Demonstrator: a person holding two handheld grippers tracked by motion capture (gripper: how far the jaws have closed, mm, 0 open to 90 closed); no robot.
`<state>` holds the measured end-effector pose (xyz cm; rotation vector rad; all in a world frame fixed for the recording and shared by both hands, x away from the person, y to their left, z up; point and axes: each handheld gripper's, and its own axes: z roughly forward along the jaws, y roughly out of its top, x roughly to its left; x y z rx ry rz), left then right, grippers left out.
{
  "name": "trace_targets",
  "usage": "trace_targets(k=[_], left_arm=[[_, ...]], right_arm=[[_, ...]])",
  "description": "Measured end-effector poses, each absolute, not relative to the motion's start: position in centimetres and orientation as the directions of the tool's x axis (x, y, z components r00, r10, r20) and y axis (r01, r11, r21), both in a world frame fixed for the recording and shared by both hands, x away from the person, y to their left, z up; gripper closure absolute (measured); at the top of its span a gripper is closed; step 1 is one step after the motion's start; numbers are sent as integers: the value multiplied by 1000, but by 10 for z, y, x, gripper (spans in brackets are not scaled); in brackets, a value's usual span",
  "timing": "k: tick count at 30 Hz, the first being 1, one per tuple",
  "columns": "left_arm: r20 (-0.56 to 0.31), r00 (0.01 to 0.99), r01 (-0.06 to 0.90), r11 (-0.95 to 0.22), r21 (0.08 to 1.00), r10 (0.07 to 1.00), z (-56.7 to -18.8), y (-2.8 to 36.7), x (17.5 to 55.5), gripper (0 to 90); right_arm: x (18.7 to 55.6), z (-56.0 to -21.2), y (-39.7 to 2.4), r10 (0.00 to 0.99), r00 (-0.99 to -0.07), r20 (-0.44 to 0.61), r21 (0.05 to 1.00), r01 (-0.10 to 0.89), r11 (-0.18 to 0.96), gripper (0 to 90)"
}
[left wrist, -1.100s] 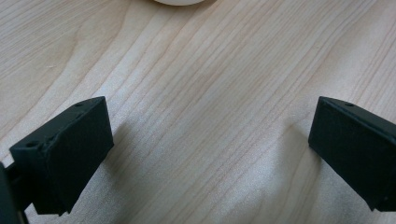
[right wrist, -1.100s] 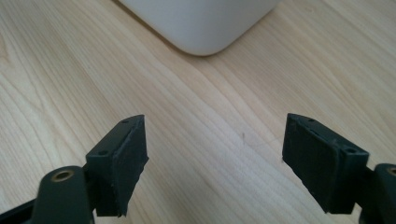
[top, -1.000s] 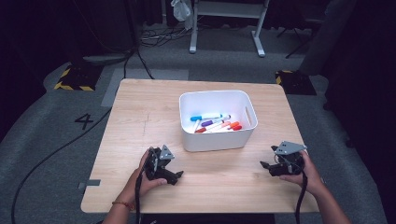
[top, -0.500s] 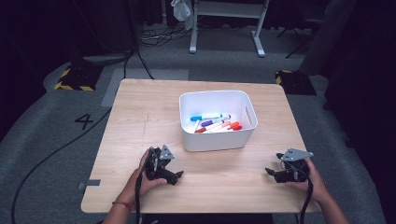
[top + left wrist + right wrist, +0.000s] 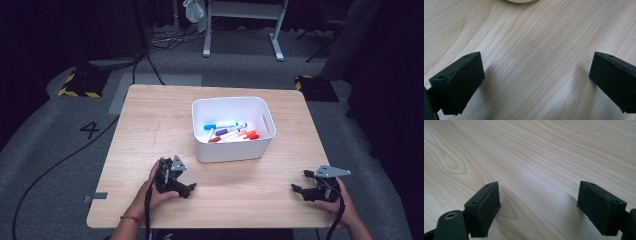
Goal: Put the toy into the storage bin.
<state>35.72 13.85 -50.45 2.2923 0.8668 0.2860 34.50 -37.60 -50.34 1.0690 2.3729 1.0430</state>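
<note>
A white bin (image 5: 232, 150) stands at the middle of the wooden table (image 5: 150, 125) and holds several coloured markers (image 5: 230, 131). My left gripper (image 5: 189, 188) rests on the table in front of the bin's left corner. In the left gripper view, the left gripper (image 5: 537, 65) is open over bare wood, with the bin's base (image 5: 520, 0) at the top edge. My right gripper (image 5: 300, 181) lies low near the front right corner of the table. Its jaws have just been opening, and in the right gripper view the right gripper (image 5: 537, 190) is wide apart with nothing between its jaws.
The table's front edge runs just below both hands. Cables (image 5: 60, 160) cross the grey floor at left. A white stand's legs (image 5: 240, 30) rise beyond the table's far edge, and yellow-black floor markers (image 5: 77, 85) lie at the back left.
My right hand has moved toward the table's front edge and sunk down onto the wood. The left hand and the bin have stayed put.
</note>
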Motion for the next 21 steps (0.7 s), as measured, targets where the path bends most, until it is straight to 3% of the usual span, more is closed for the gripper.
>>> trace_targets(k=[21], left_arm=[[-22, 750, 512, -559, 652, 661, -504, 138, 356, 2]], right_arm=[[345, -504, -376, 752, -659, -6, 738, 504, 448, 185]])
